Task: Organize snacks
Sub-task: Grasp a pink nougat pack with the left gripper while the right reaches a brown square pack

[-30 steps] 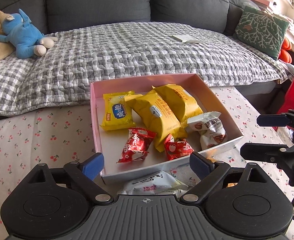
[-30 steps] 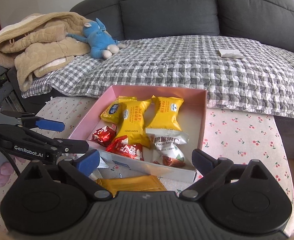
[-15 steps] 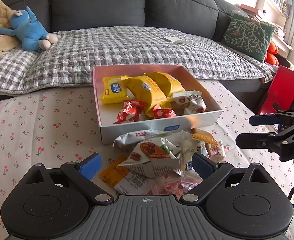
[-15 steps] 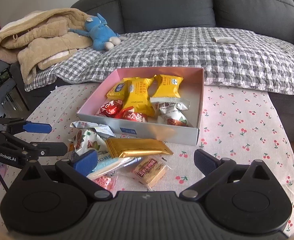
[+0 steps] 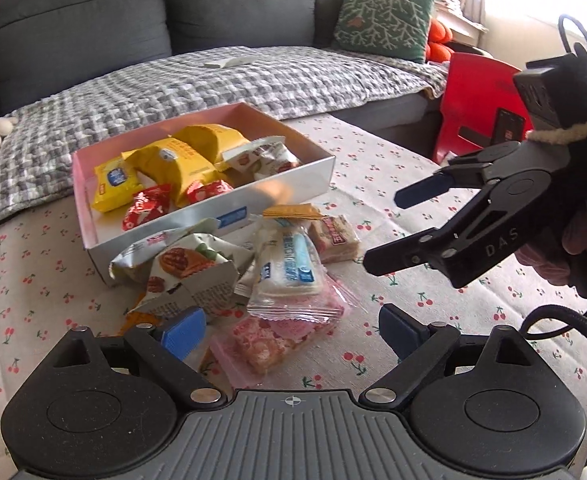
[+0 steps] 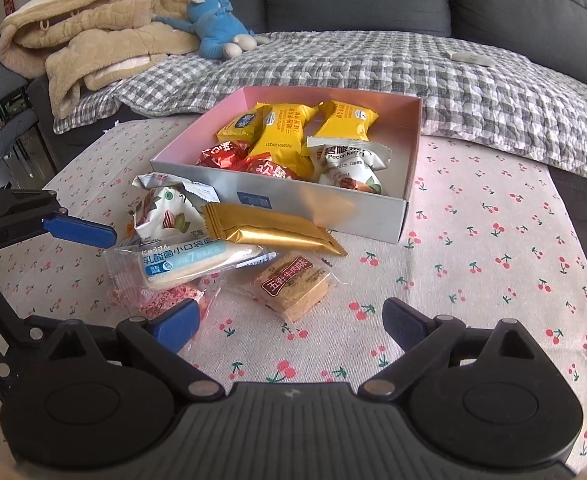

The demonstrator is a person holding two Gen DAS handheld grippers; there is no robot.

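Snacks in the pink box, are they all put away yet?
Partly. Several packets already lie in the box. Nothing is in hand: the left gripper and right gripper are empty, their jaws just narrowing slightly. Left outside on the tablecloth: the gold bar, brown cake and others.

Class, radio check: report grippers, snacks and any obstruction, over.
Left gripper and right gripper open, jaws just closing slightly, nothing held. Loose snack pile outside the pink box, box part filled. Path clear, over.
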